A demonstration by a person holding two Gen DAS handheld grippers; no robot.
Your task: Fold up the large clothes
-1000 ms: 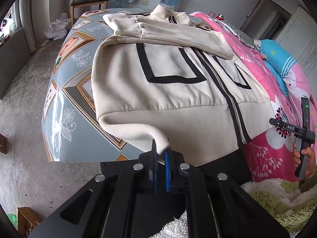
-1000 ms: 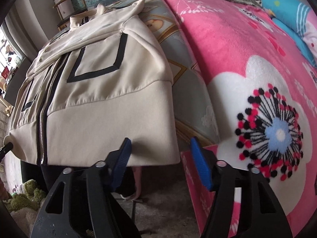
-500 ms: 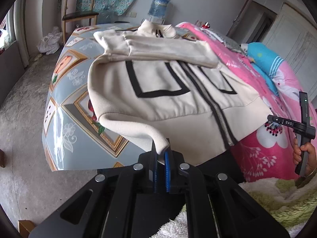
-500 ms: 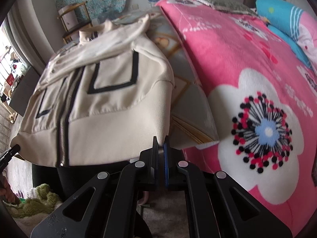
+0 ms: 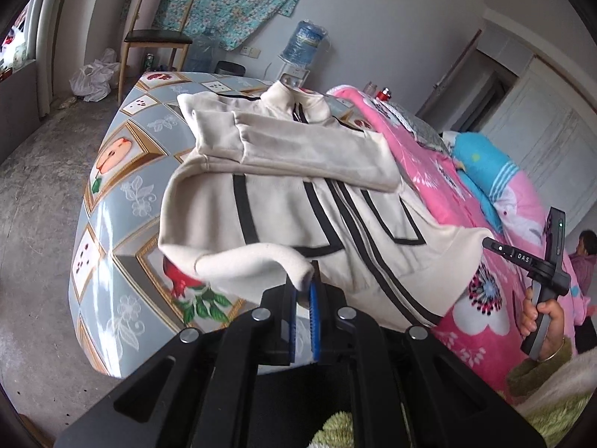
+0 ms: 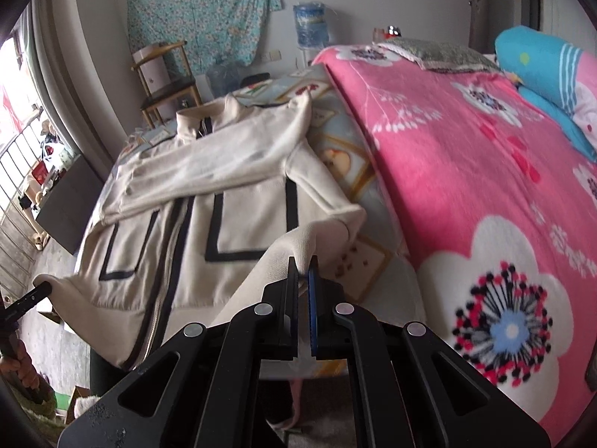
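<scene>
A cream zip jacket (image 5: 298,201) (image 6: 209,201) with black stripes lies on the patterned table, both sleeves folded across its chest. My left gripper (image 5: 303,291) is shut on the hem's left corner, which is lifted off the table. My right gripper (image 6: 303,276) is shut on the hem's right corner, also raised. The bottom edge of the jacket hangs in the air between the two grippers. In the left wrist view the right gripper's handle (image 5: 544,272) shows in a hand at the right edge. The left gripper's tip (image 6: 37,291) shows at the left of the right wrist view.
The table (image 5: 112,224) carries a glossy grey cloth with fruit pictures. A bed with a pink flowered blanket (image 6: 485,186) and a blue pillow (image 6: 541,59) adjoins it on the right. A wooden chair (image 5: 156,37), a water bottle (image 5: 304,41) and white bags (image 5: 93,78) stand by the far wall.
My right gripper went from open to shut on the hem's right corner. Both grippers then rose, lifting the hem off the table edge and tilting the views upward.
</scene>
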